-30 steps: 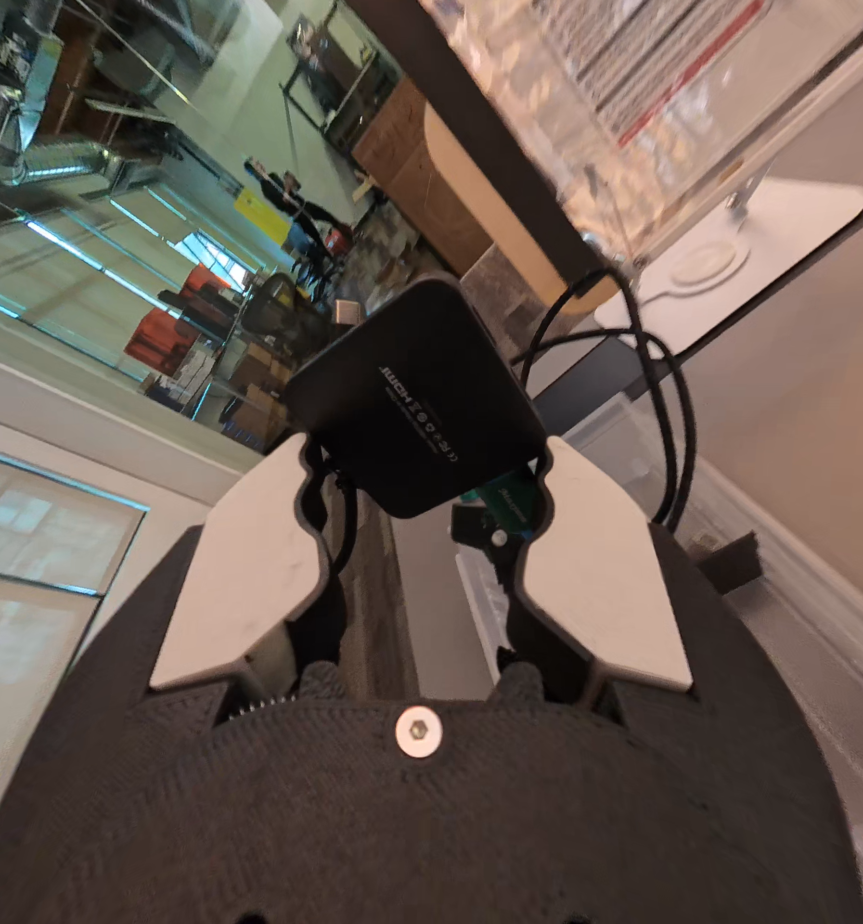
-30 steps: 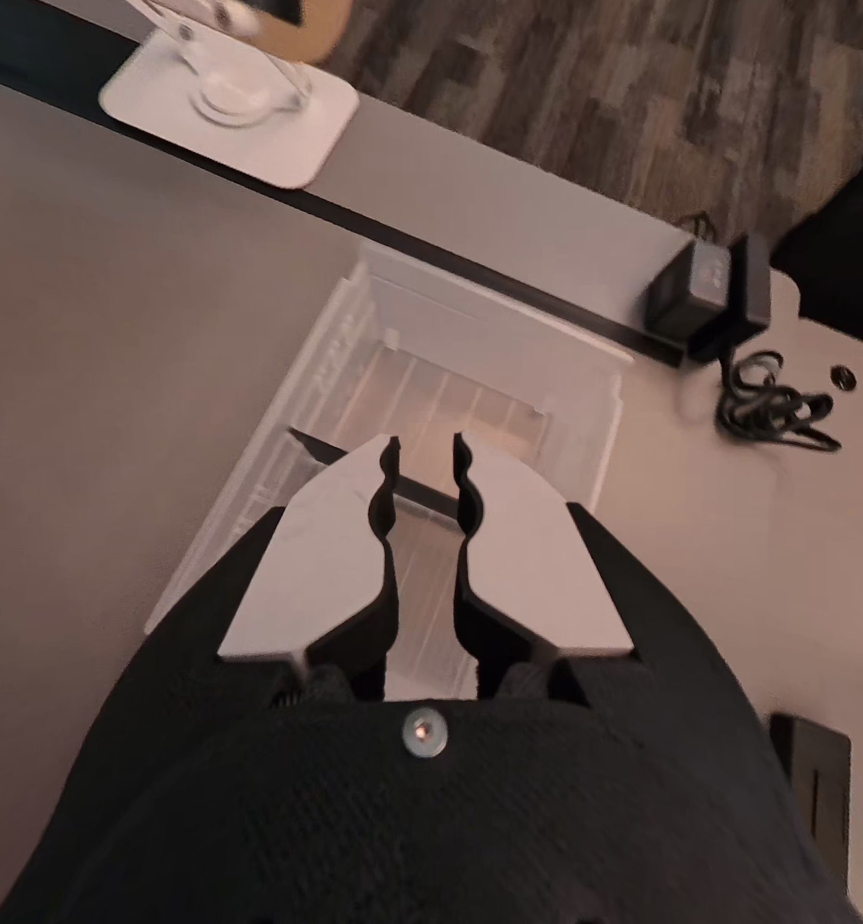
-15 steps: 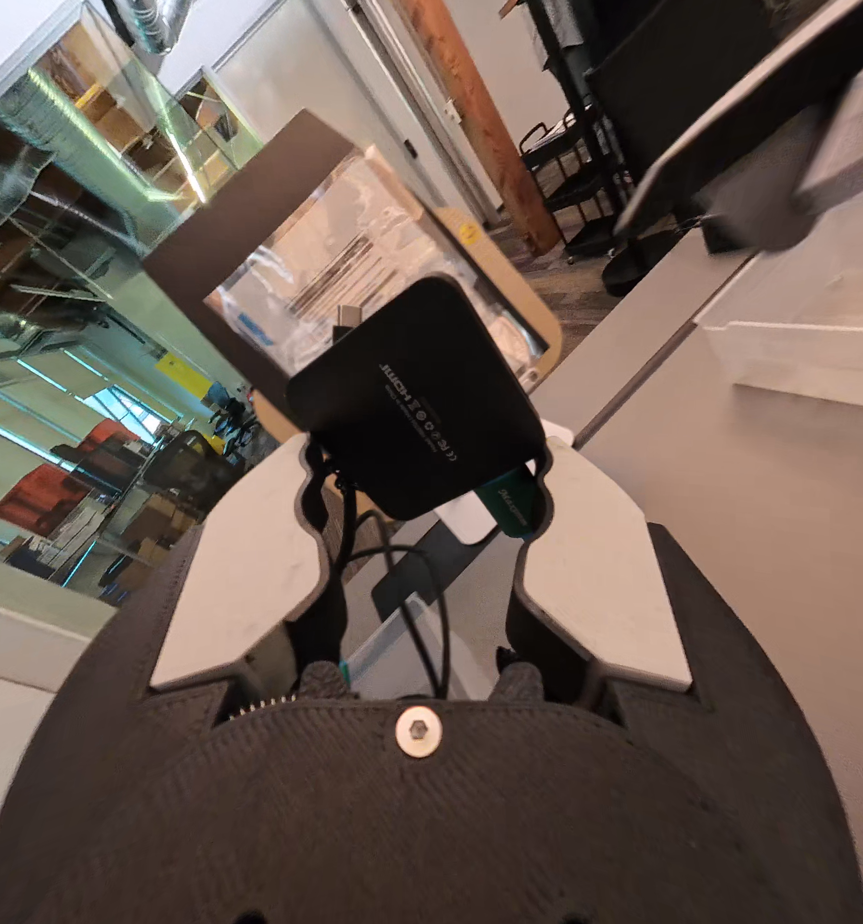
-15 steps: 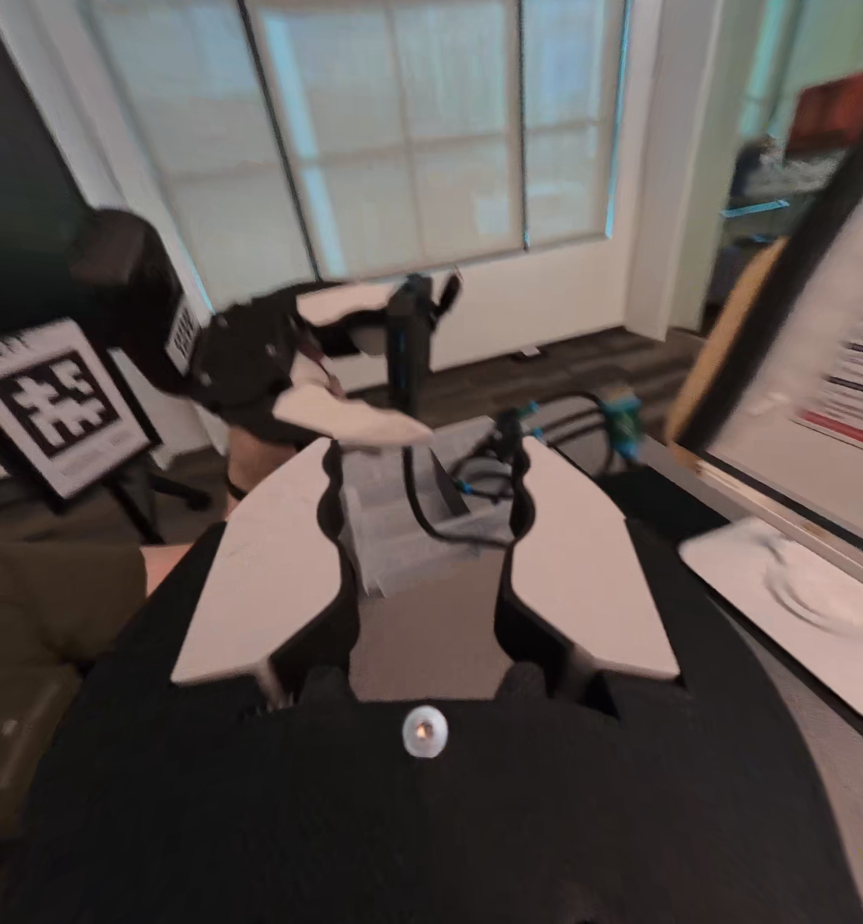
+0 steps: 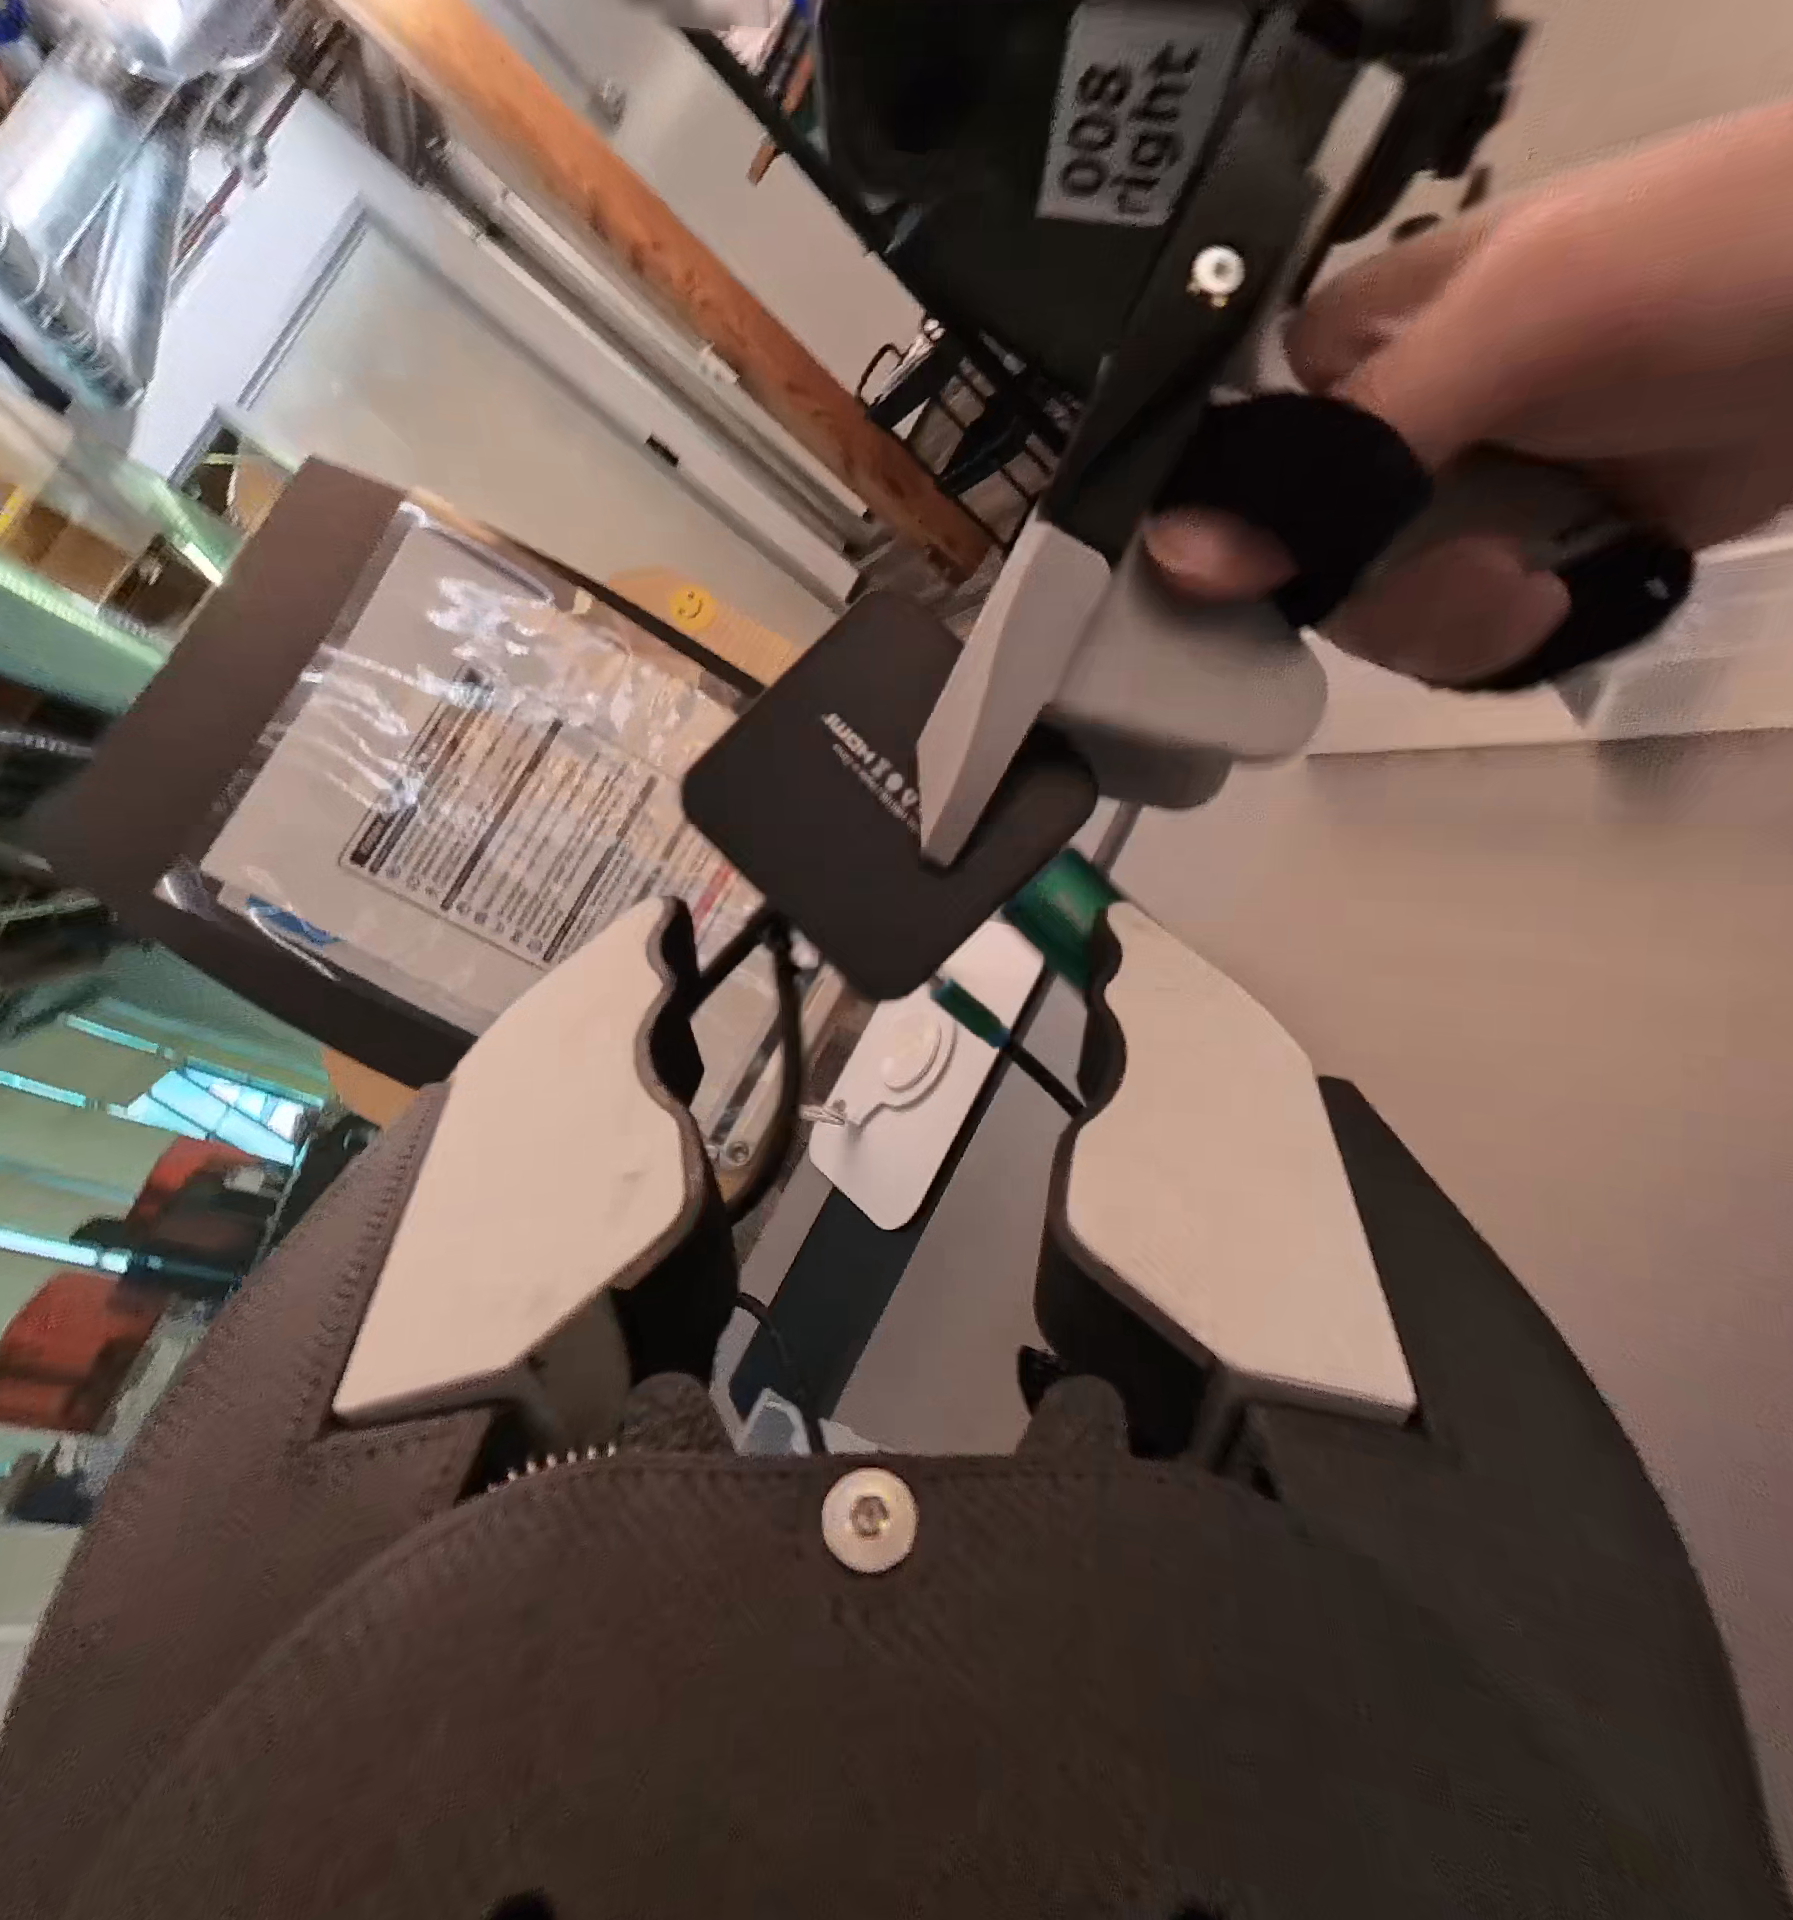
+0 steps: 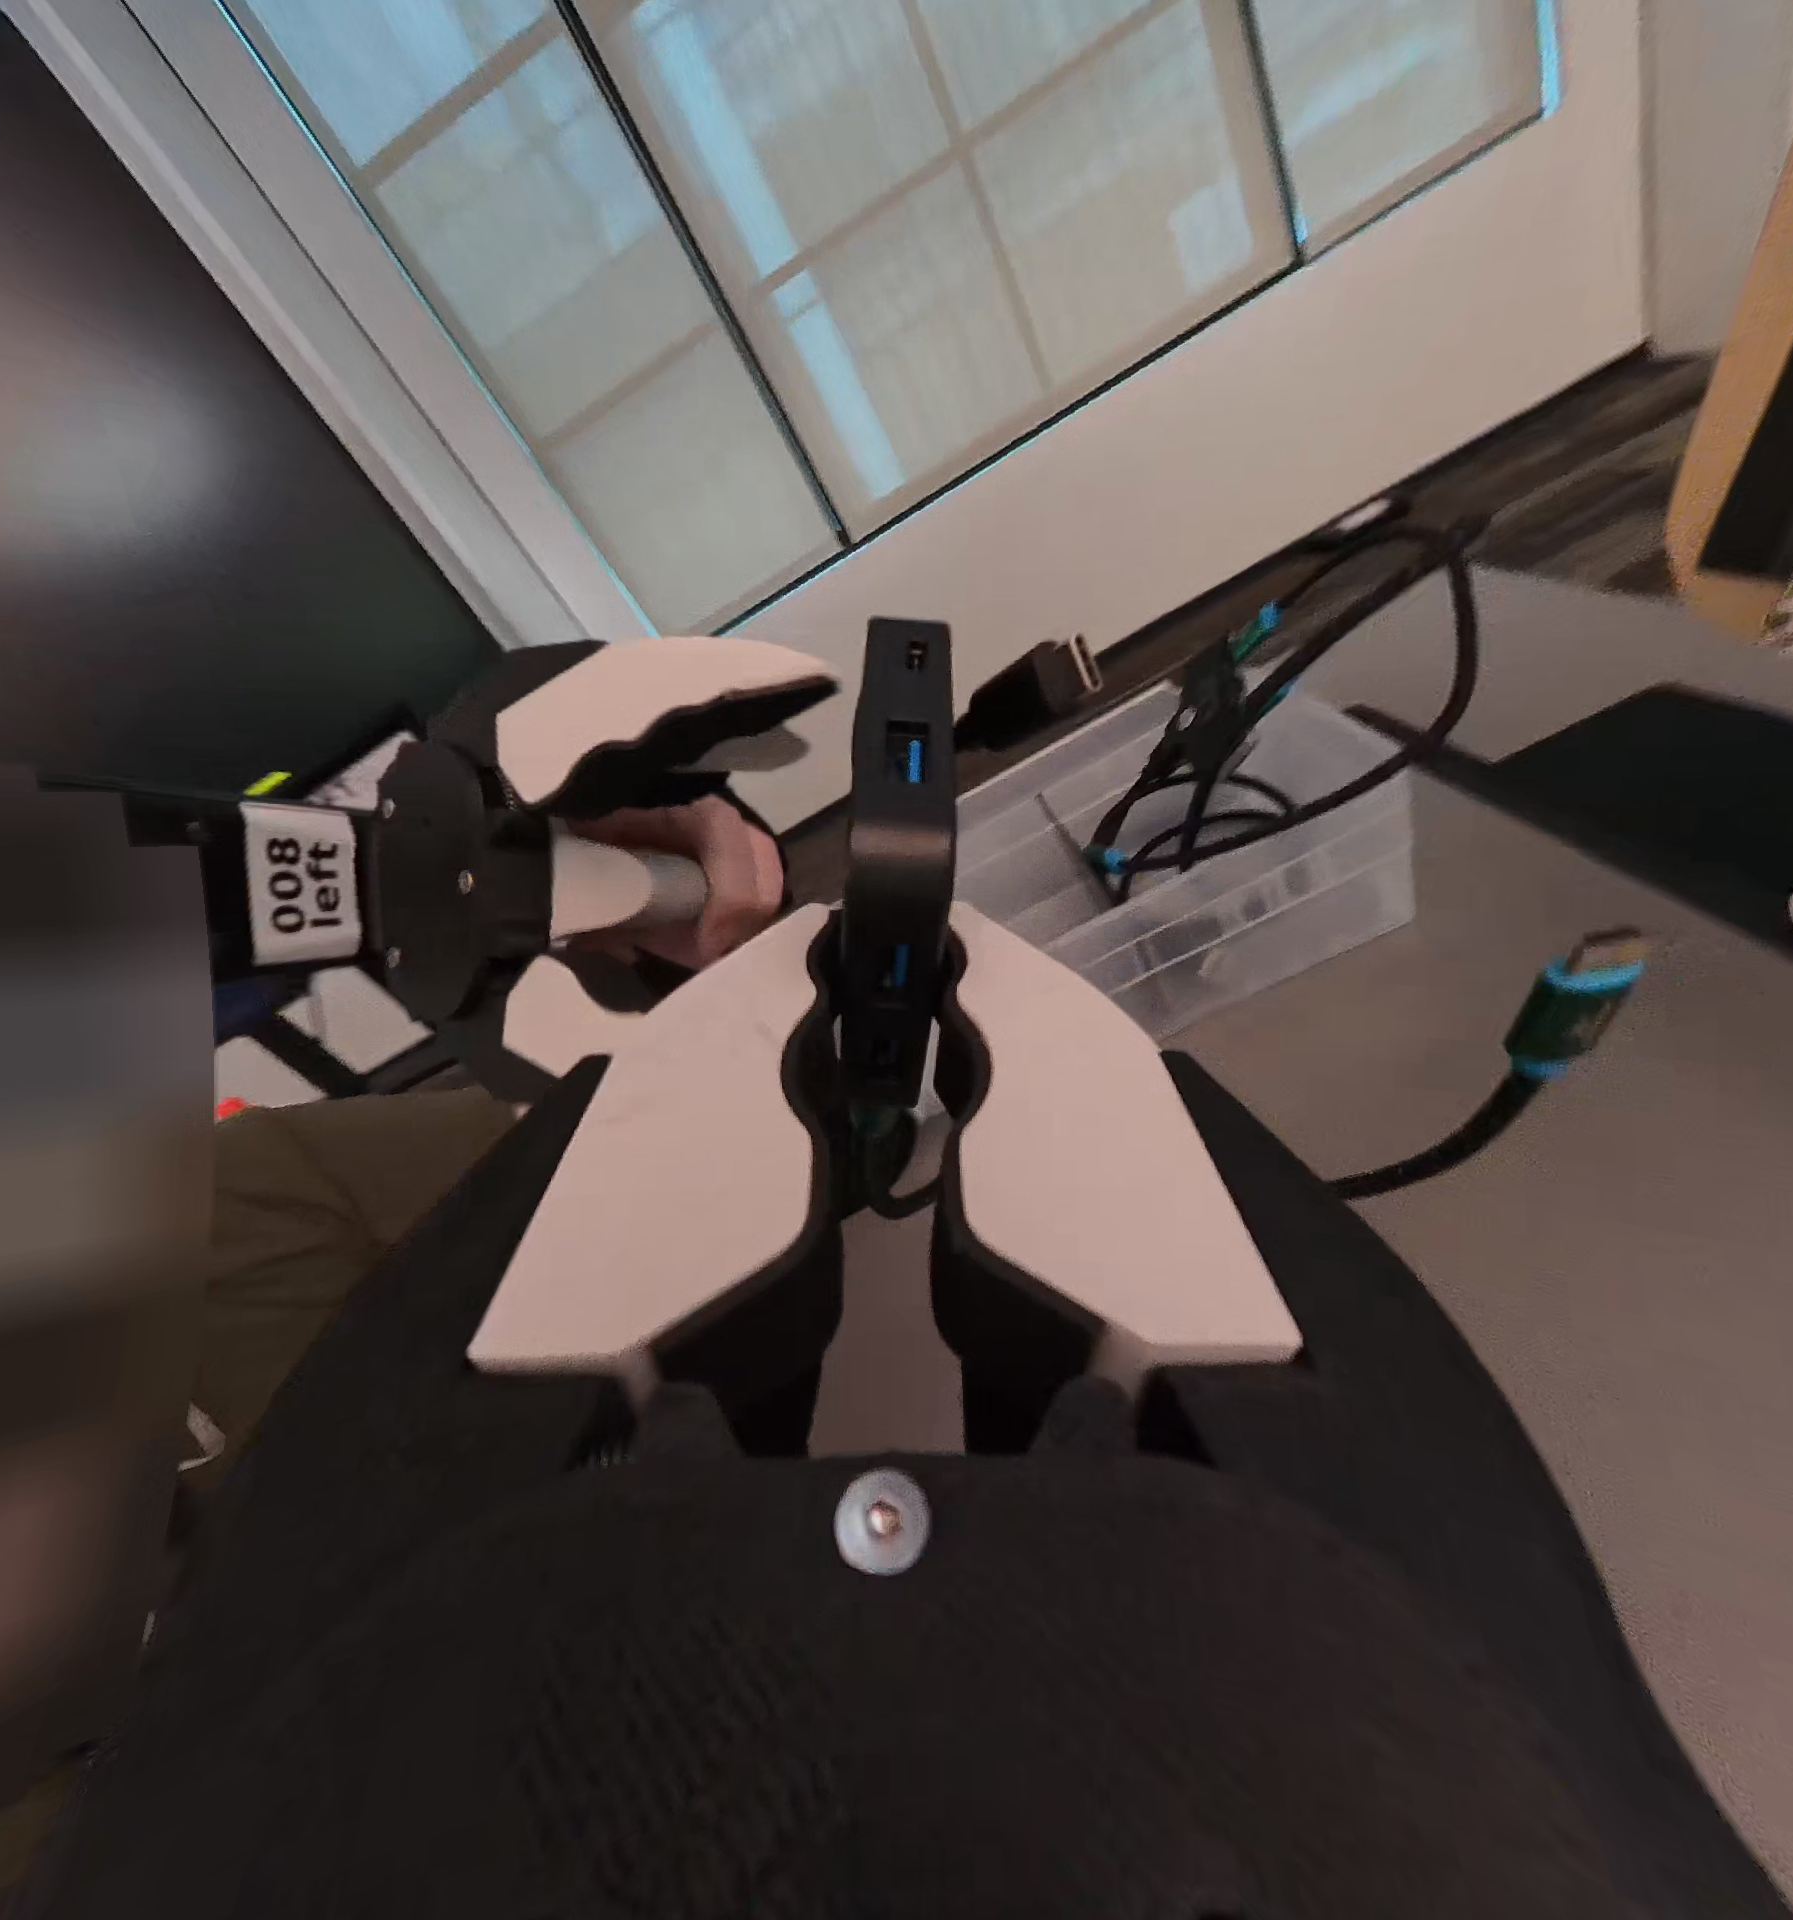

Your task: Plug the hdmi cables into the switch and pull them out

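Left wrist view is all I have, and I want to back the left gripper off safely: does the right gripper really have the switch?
Observer: Yes. In the right wrist view the right gripper is shut on the switch, which stands upright between its fingers.
Operator: Is my left gripper clear of it?
Observer: The left gripper is open beside the switch's flat face, and a thin gap seems to separate them.
Operator: Any cable ready to plug in?
Observer: A teal-ended plug lies loose on the table, to the right of the switch.
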A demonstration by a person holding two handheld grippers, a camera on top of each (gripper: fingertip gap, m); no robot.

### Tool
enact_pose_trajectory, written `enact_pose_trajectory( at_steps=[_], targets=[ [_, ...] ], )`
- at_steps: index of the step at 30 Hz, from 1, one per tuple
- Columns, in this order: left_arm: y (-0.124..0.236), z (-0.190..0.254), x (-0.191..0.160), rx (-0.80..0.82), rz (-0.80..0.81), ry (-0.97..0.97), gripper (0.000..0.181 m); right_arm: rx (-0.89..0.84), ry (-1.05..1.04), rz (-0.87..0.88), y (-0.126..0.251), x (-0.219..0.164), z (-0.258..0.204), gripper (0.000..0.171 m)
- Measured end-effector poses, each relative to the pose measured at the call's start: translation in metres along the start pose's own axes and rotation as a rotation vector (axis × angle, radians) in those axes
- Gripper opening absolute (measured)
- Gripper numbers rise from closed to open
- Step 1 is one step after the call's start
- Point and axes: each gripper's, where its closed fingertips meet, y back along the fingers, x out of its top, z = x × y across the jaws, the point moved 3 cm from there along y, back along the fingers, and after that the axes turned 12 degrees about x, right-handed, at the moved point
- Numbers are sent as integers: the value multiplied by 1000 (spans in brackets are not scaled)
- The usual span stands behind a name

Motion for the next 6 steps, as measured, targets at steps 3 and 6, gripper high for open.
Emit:
enact_pose_trajectory(
  at_steps=[3,6],
  targets=[
    [16,-11,0,-6,58,-82,73,87,-132,-63,16,-10,0,14],
    [23,-21,-8,4,89,-126,71,231,-268,-138,28,-24,-10,14]
  ],
)
